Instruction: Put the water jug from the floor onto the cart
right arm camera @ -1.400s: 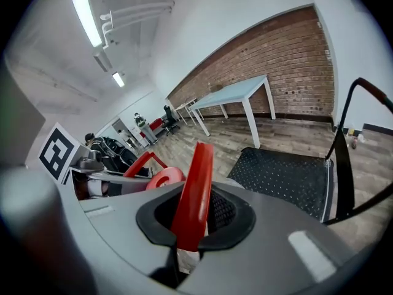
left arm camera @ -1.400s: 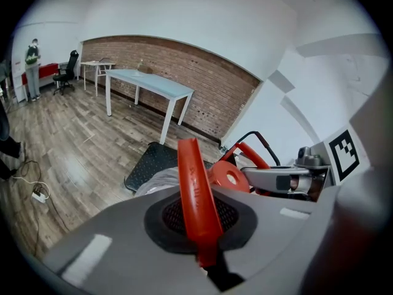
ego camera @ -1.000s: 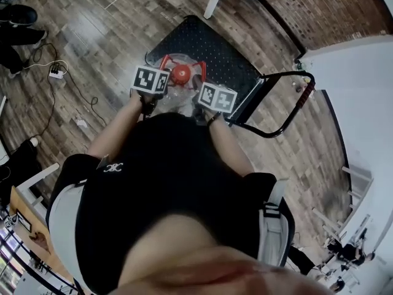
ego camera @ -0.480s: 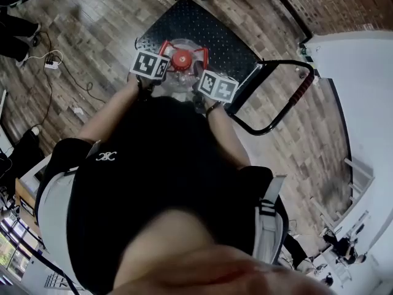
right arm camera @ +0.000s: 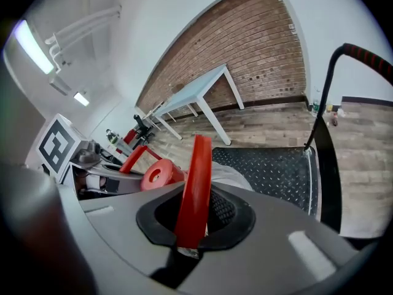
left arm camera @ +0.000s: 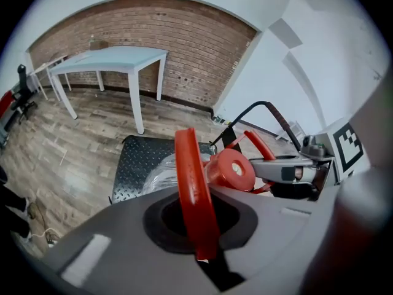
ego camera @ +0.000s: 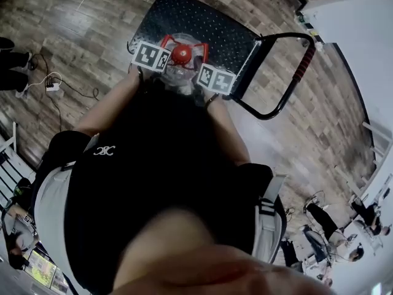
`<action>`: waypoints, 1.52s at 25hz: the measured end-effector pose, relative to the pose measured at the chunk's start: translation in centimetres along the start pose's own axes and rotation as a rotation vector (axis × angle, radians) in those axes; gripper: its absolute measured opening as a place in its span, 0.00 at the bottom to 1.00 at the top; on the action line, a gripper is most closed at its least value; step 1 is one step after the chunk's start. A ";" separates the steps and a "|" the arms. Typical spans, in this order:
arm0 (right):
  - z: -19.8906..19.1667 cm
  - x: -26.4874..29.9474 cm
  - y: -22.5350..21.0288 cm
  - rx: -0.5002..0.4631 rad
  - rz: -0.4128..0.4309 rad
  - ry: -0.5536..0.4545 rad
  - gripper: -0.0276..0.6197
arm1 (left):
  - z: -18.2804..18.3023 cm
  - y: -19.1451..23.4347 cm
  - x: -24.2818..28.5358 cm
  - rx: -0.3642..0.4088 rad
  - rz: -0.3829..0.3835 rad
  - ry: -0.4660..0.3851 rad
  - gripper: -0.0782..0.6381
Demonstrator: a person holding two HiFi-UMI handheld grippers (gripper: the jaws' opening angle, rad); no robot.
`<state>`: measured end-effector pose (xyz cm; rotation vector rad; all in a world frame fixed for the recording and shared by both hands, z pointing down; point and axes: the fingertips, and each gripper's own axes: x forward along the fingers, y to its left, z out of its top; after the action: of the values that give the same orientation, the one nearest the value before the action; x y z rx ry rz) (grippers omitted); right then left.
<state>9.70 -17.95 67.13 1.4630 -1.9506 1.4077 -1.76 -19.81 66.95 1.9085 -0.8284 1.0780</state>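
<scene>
jug: we have the water jug [ego camera: 178, 74] off the floor and above the cart, at the deck edge nearest us, red cap [ego camera: 180, 54] up.
jug contact: the body hides its base, so we can't tell whether it is touching the cart deck; probably just above it.
handles: one red handle loop [left arm camera: 191, 177] on each side of the cap. We grip there because the clear body is too wide and slick for two jaws.
left gripper [left arm camera: 198, 235]: jaws closed on the left loop, which runs straight up out of the jaw pocket.
right gripper [right arm camera: 190, 220]: jaws clamped on the other red loop [right arm camera: 196, 177], narrow gap filled by the strap.
why two grips: the load is split either side of the cap, which keeps the jug upright and stops it swinging.
cart deck [ego camera: 209, 23]: black tread plate with free space beyond the jug, so there's room to set it further in from the edge.
push handle [ego camera: 288, 72]: at the cart's end off to our right, clear of both grippers.
beyond cart: white table [left arm camera: 116, 60] and brick wall [left arm camera: 166, 42] stand past the cart's far side.
next, our call: get the base flat on the cart before the jaws let go; a release at the edge risks tipping it back off.
</scene>
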 end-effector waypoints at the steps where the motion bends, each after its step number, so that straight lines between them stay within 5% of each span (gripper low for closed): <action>1: 0.0 0.4 -0.4 0.033 -0.007 0.001 0.12 | 0.4 0.1 0.6 0.017 -0.011 0.013 0.12; 5: 0.1 2.6 -2.2 0.187 -0.033 0.023 0.11 | 1.4 1.0 3.3 0.013 -0.101 0.097 0.12; 15: -2.5 7.0 -5.2 0.251 -0.221 0.166 0.11 | 0.1 2.9 9.5 0.027 -0.241 0.321 0.13; 27: -4.2 12.0 -6.5 0.303 -0.341 0.242 0.11 | -0.9 7.9 14.2 0.062 -0.202 0.417 0.13; 38: -5.0 11.5 -6.3 0.249 -0.337 0.282 0.17 | -1.1 10.3 13.5 -0.035 -0.094 0.422 0.18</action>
<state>8.82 -19.92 81.03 1.5128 -1.3272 1.6328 -4.87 -26.00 82.51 1.5913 -0.5097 1.3348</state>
